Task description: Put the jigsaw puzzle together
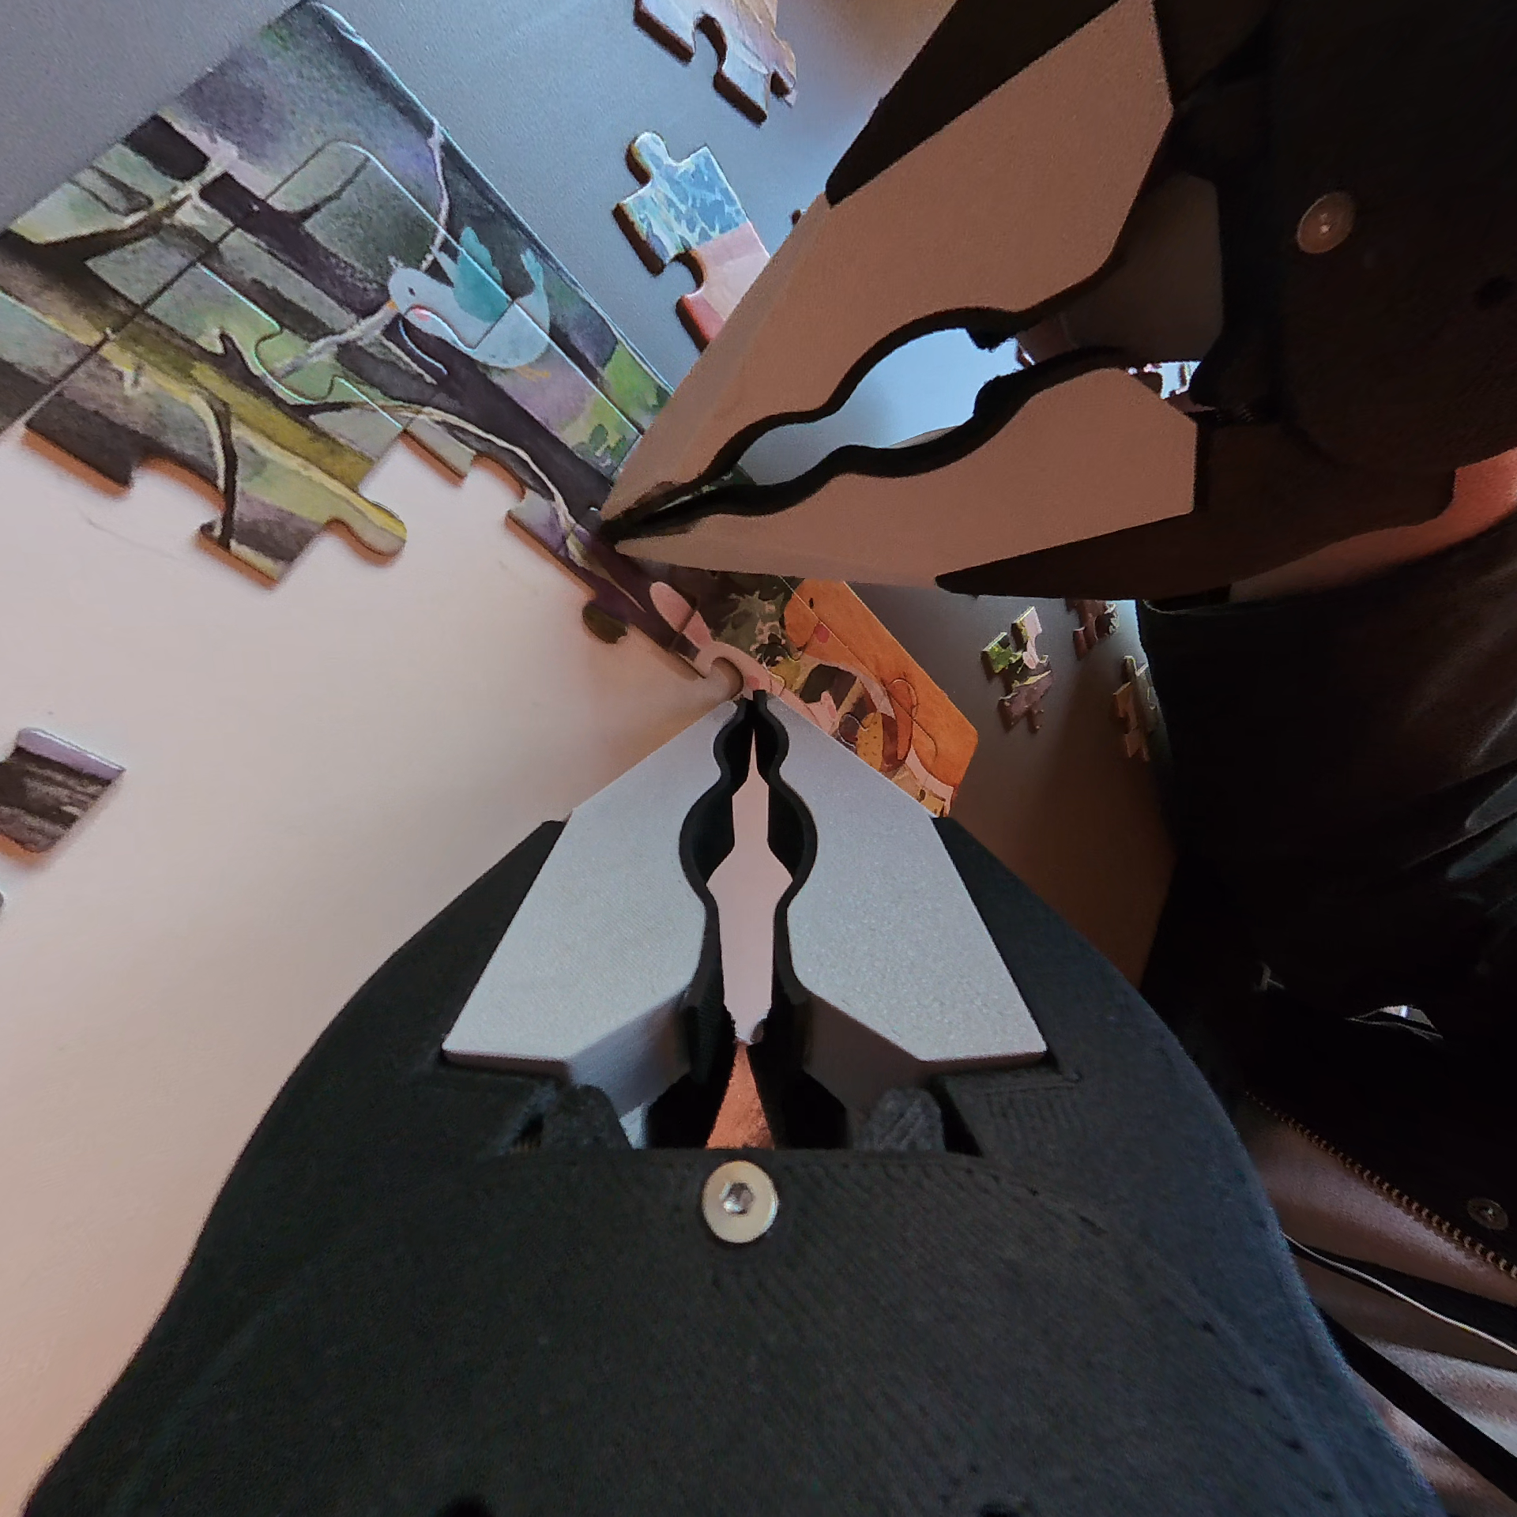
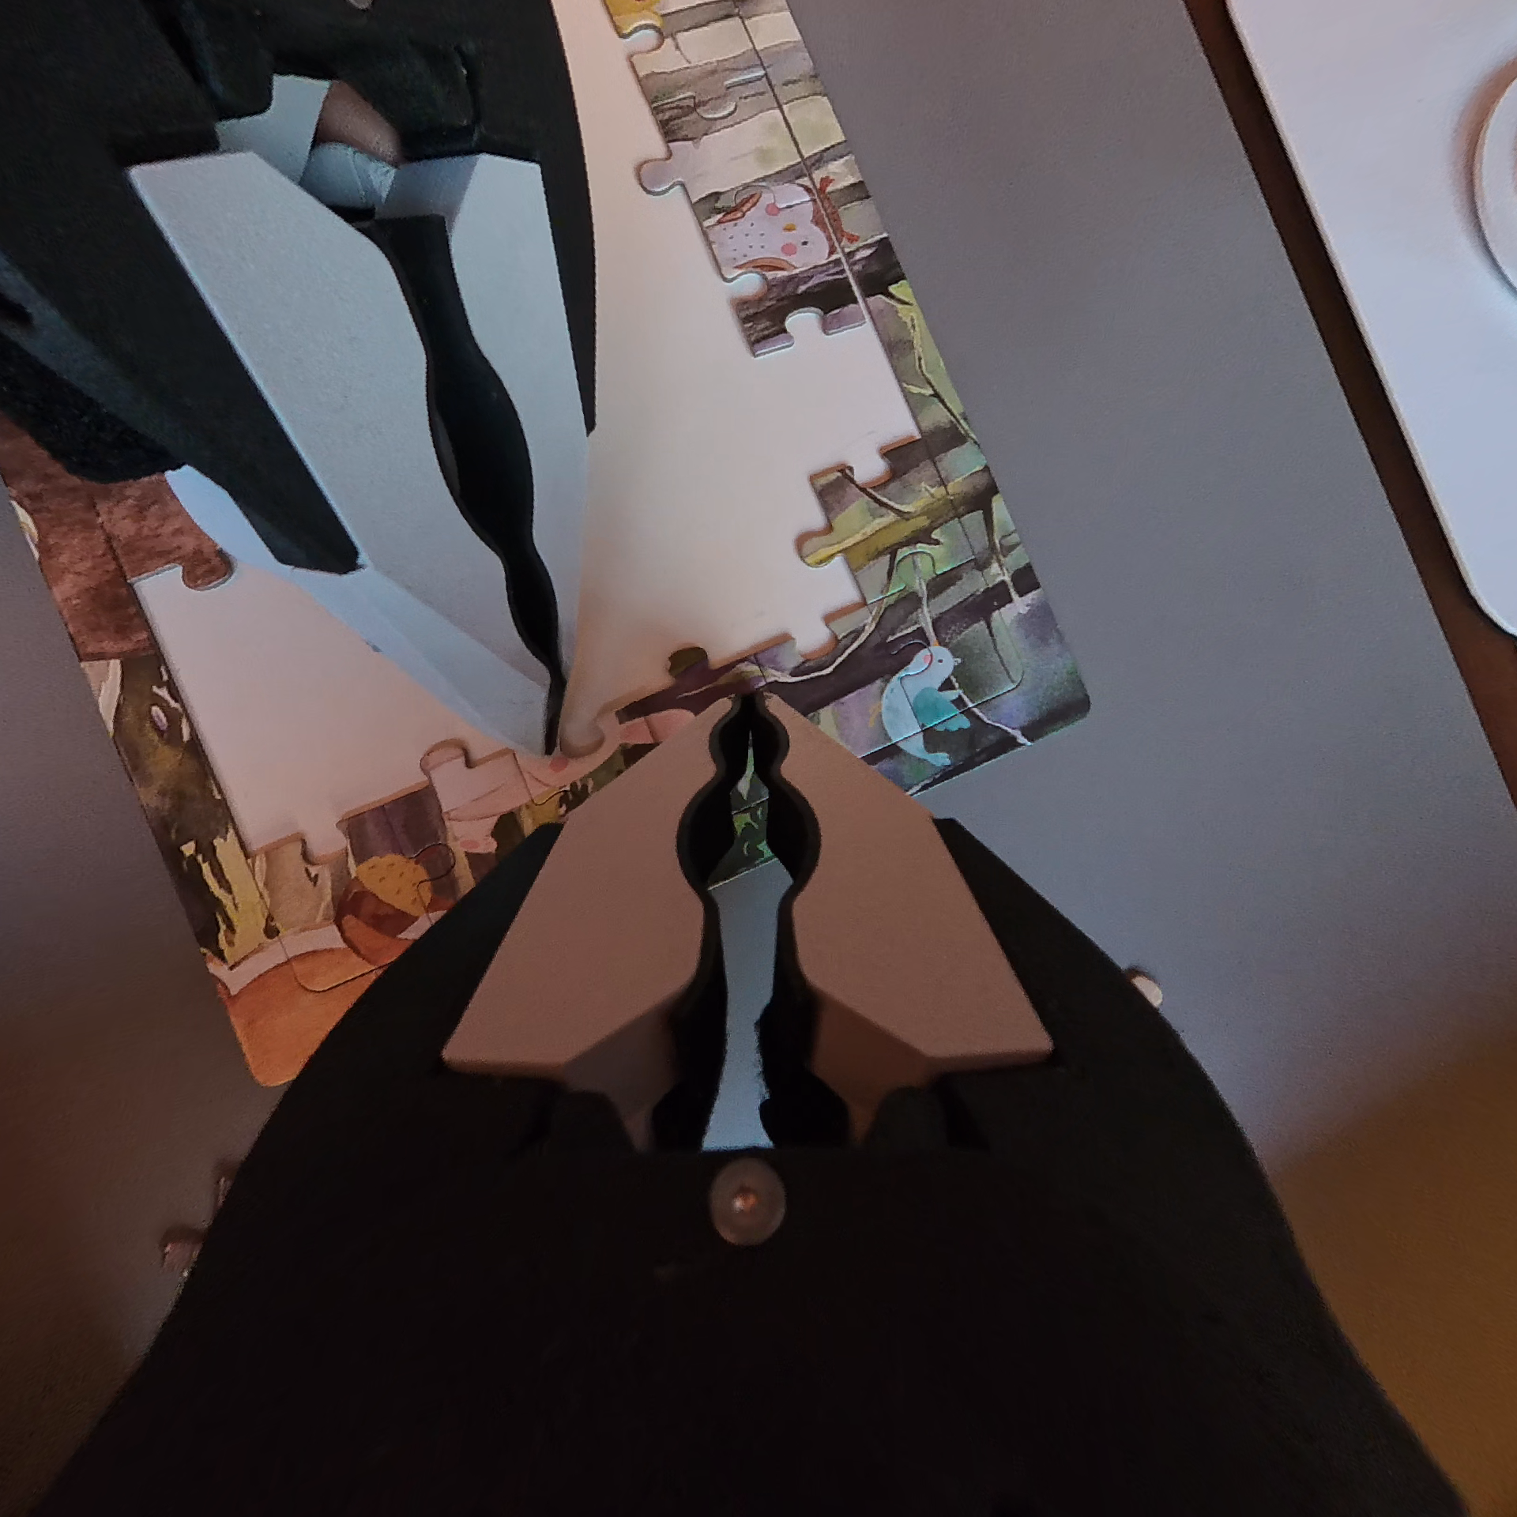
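Observation:
The partly joined jigsaw puzzle [image 1: 345, 312] forms a picture border around a pale bare middle [image 1: 328, 739]; a blue bird shows on it in the right wrist view [image 2: 928, 698]. A dark purple piece [image 1: 611, 579] sits at the inner edge of the border and also shows in the right wrist view [image 2: 689, 681]. My left gripper [image 1: 753, 708] is shut, its tips touching the border's inner edge beside that piece. My right gripper [image 2: 749, 702] is shut, its tips down on the purple piece. Each gripper shows in the other's view: the right [image 1: 609, 532] and the left [image 2: 554, 739].
Loose pieces lie on the grey table: two at the top [image 1: 722, 57] [image 1: 698, 213], one at the left [image 1: 49, 788], several at the right [image 1: 1018, 665]. A white tray [image 2: 1354, 287] lies past the table's dark edge. A person's dark clothing fills the right side. The grippers' ends are close to 5 cm from one another. From the right gripper's tips to the partly joined jigsaw puzzle [image 1: 345, 312] is close to 5 cm. My right wrist view [image 2: 933, 612] looks at it from another angle.

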{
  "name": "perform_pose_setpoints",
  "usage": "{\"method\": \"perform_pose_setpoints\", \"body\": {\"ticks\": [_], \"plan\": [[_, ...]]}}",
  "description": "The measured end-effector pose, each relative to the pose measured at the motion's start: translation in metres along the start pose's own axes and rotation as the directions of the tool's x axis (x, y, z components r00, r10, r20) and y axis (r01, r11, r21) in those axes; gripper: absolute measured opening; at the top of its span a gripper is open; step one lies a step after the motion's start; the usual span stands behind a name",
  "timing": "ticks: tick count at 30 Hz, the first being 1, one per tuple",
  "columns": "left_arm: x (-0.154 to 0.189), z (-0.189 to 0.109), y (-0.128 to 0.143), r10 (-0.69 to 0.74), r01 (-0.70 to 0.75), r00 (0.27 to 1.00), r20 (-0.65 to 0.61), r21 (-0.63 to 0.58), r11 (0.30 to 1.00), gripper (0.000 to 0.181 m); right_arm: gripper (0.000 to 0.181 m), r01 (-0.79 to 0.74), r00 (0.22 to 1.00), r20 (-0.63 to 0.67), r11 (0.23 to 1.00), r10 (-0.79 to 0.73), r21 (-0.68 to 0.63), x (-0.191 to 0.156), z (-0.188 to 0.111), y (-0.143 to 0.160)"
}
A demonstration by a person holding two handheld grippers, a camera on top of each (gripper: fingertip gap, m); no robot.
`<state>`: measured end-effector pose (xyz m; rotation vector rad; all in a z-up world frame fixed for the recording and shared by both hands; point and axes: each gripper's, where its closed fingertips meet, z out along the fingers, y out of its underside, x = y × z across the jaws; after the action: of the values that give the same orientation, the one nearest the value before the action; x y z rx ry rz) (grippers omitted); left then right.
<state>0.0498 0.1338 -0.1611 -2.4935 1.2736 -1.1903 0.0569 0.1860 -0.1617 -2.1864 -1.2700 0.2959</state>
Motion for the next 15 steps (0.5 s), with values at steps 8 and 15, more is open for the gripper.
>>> {"method": "perform_pose_setpoints", "body": {"ticks": [8, 15], "plan": [[0.001, 0.0, 0.001, -0.016, 0.016, 1.0, -0.018, 0.0, 1.0, 0.0, 0.001, 0.031, 0.997, 0.072, 1.0, -0.03, -0.006, -0.011, -0.011, 0.005], [0.001, 0.0, 0.001, -0.011, 0.011, 1.0, -0.018, -0.003, 1.0, 0.0, 0.0, 0.014, 0.988, 0.155, 1.0, -0.011, -0.021, -0.023, -0.013, 0.012]]}}
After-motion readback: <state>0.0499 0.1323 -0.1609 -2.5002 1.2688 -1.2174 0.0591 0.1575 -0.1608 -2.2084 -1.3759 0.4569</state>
